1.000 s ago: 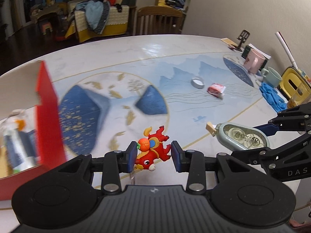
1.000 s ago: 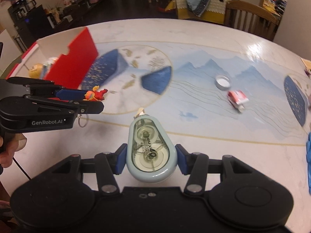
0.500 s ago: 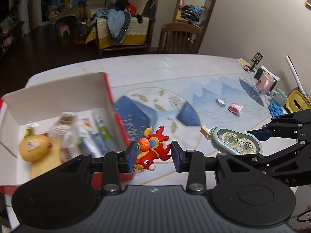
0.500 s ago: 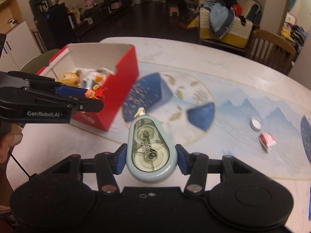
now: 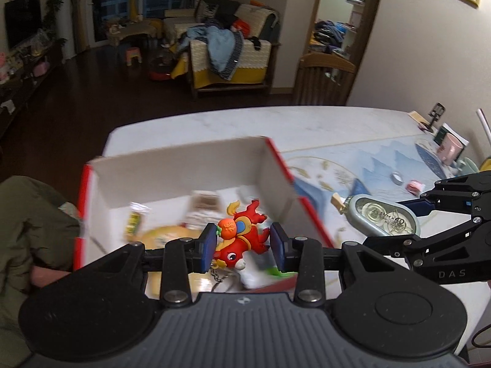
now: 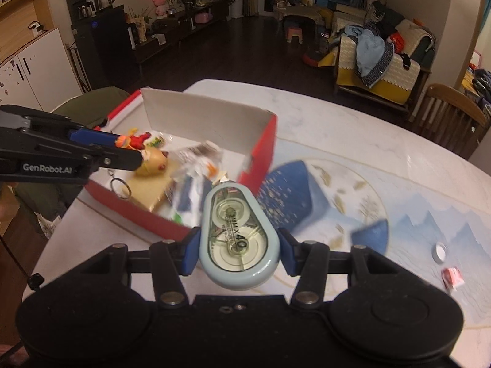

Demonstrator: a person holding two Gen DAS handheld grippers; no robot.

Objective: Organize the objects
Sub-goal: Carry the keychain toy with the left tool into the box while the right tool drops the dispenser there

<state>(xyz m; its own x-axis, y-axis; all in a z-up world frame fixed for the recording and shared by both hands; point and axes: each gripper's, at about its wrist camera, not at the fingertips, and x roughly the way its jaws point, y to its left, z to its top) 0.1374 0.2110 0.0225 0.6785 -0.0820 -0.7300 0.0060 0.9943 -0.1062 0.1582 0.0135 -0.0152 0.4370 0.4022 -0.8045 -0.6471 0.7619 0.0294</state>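
The task looks to be in its later part: the red box [image 6: 260, 150], a cardboard box with pale inner walls that stands near the far left corner of the table [image 5: 322, 122], already holds several things, among them a round yellow fruit and some packets, though blur hides what most of them are. Two more objects are on their way. The left gripper [image 5: 242, 245] is closed on the red keychain figure [image 5: 241, 233], a small glossy toy of rubbery look with an orange ball on it and a metal ring hanging under it on a short chain; it hangs above the open box, over its near side. The right gripper [image 6: 239, 245] is clamped on the tape dispenser [image 6: 239, 239], a smooth pale blue plastic shell, oval, with a clear window that shows two reels; it hangs above the table just beside the near right corner of the box. Both must yet be let go inside. On the table toward the right edge, well apart from the box, a small tape roll [image 6: 440, 250] and a little red packet [image 6: 452, 277] remain, so I judge some rounds are left.
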